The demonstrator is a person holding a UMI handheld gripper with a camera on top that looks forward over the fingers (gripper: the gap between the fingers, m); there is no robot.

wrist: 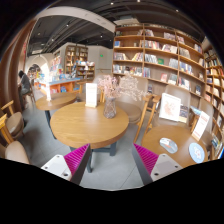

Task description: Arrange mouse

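Observation:
My gripper [111, 165] is open and empty, its magenta pads [76, 158] spread wide above the grey floor [110, 172]. A round wooden table [88, 122] stands just beyond the fingers. On it are a white upright sign [91, 94] and a glass jar [110, 105]. A second wooden table [182, 140] lies ahead to the right, with two small pale rounded things [168, 145] on it. I cannot tell whether either of them is the mouse.
Tall bookshelves [160, 55] line the right wall. Wooden chairs [12, 125] stand left of the round table. A person [25, 84] stands far back on the left by an orange counter [55, 88]. An upright picture card [170, 105] stands on the right table.

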